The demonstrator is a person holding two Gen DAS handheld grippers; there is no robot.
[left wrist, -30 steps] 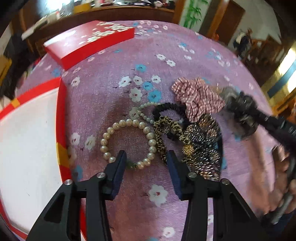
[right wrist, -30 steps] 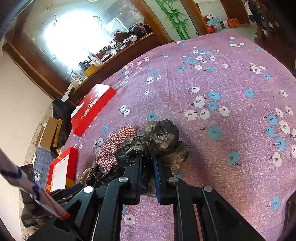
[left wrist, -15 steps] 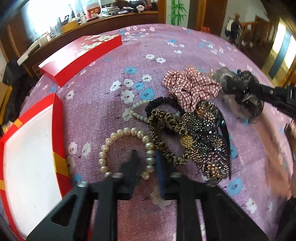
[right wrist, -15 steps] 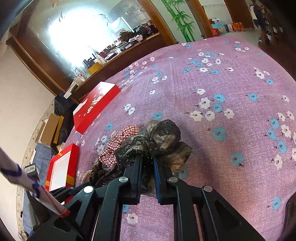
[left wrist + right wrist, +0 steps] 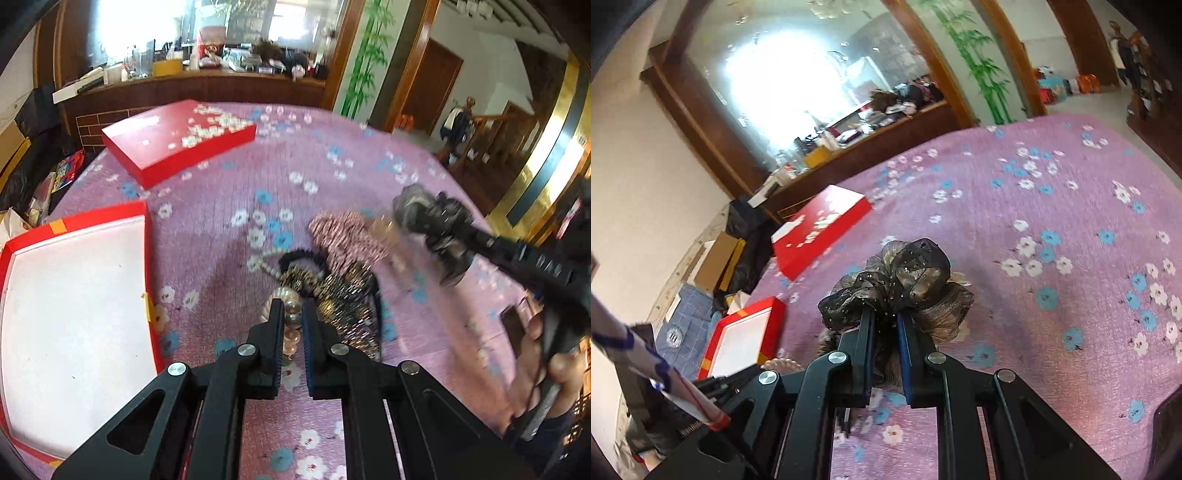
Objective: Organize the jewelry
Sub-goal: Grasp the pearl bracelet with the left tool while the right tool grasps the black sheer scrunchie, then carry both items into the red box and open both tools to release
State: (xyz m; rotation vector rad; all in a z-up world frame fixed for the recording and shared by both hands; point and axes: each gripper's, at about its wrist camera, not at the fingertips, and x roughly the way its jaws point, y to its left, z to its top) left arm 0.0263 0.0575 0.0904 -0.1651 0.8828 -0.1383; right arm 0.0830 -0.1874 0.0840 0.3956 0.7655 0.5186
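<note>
Daylight is pouring in from a big window [image 5: 798,92] far ahead of both tools, blowing out to pure white glare. The room is otherwise looking bright and evenly lit. The left tool [image 5: 293,314] is casting a soft dark shadow onto the purple flowered cloth [image 5: 229,192] just ahead and left of its tips. Motion blur is smearing the cloth's flowers and the jewelry pile [image 5: 332,273] in both views, while the tools themselves are staying sharp. Fisheye distortion is bending walls and frames near the edges, and the corners are darkening to black.
</note>
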